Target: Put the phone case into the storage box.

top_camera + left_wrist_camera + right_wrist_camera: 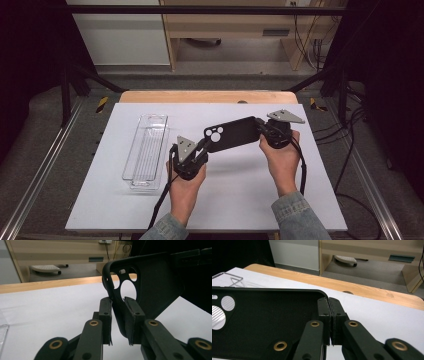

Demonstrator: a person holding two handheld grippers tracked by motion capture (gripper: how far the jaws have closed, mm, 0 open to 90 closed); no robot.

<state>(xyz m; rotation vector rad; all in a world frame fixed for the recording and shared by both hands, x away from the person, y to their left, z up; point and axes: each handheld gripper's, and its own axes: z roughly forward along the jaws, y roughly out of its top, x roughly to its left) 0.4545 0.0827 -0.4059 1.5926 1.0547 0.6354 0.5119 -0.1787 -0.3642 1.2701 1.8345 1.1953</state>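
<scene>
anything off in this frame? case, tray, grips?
Nothing stands out. The black phone case with camera cutouts hangs intact above the white table, between the left gripper and right gripper. The clear plastic ribbed tray lies flat, unspilled.

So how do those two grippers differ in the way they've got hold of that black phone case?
The left gripper straddles the phone case at its camera-hole end, with a gap between its pads; the right gripper is clamped tight on the opposite end's rim. In the high view the left sits nearer the person, the right farther back. Both are hand-held, black, and carry the case above the table.
</scene>
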